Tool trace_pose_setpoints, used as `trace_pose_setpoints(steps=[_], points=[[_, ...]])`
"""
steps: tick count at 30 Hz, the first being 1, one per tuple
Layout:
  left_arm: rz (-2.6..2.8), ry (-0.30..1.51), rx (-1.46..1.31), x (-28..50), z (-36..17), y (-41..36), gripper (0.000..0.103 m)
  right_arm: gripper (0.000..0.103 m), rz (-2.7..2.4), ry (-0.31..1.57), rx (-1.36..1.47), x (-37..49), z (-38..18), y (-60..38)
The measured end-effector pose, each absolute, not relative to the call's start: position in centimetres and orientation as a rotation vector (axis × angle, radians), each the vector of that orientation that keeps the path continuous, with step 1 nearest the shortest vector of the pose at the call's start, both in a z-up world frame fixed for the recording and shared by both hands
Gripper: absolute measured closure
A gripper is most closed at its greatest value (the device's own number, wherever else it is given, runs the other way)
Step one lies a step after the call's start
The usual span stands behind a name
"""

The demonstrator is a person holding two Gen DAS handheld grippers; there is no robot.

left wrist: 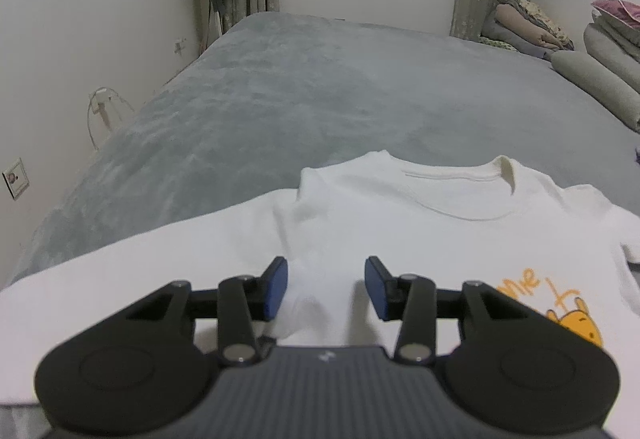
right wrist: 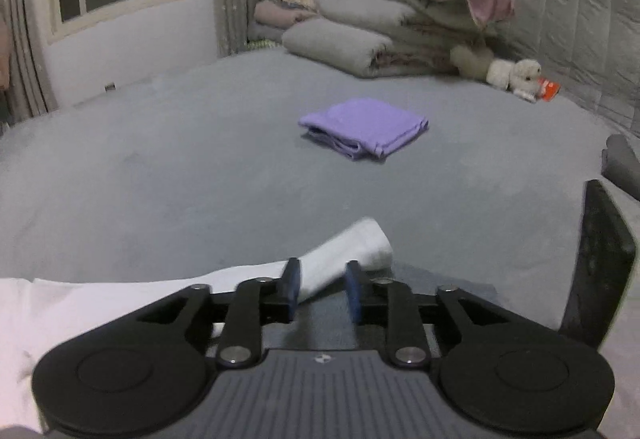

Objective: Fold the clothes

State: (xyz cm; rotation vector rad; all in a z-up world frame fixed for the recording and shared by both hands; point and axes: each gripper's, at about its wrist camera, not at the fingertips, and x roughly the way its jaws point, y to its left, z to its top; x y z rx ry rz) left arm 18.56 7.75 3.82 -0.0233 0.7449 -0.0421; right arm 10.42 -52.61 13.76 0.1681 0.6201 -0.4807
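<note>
A white T-shirt [left wrist: 420,231] with an orange print lies spread on the grey bed [left wrist: 280,99], its collar on the far side. My left gripper [left wrist: 326,287] hovers just over the shirt's left chest, jaws apart, with a soft ridge of cloth showing between the blue pads [left wrist: 276,289] but not pinched. In the right wrist view the shirt's sleeve [right wrist: 360,243] sticks out onto the bed, rumpled into a roll. My right gripper [right wrist: 322,287] stands open at that sleeve's base; the cloth passes behind the left pad and a gap shows before the right pad.
A folded purple garment [right wrist: 364,127] lies further along the bed. Stacked bedding [right wrist: 400,11] and a plush toy [right wrist: 516,75] sit by the padded headboard [right wrist: 580,7]. A dark flat object [right wrist: 600,259] stands at the right edge. A wall [left wrist: 80,39] runs along the bed's left side.
</note>
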Motion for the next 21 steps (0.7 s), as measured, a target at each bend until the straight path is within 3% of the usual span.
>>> trace_pose_setpoints(steps=[3,5,12,15,21], points=[[-0.042,0.760,-0.061,17.9,4.7,8.2,0.062,0.066,-0.393,0.623,0.162,10.2,14.1,-50.7],[-0.036,0.770,-0.082,17.3,5.2,8.5,0.061,0.055,-0.299,0.633,0.204,10.5,13.8,-49.3],[0.020,0.841,-0.143,14.4,4.8,10.4,0.054,0.051,-0.001,0.756,0.211,11.5,10.4,-41.4],[0.086,0.882,-0.159,12.5,3.7,11.8,0.053,0.038,0.098,0.821,0.129,11.2,8.8,-37.4],[0.084,0.872,-0.182,7.0,3.8,12.7,0.053,0.037,0.149,0.875,0.015,10.6,6.6,-35.9]])
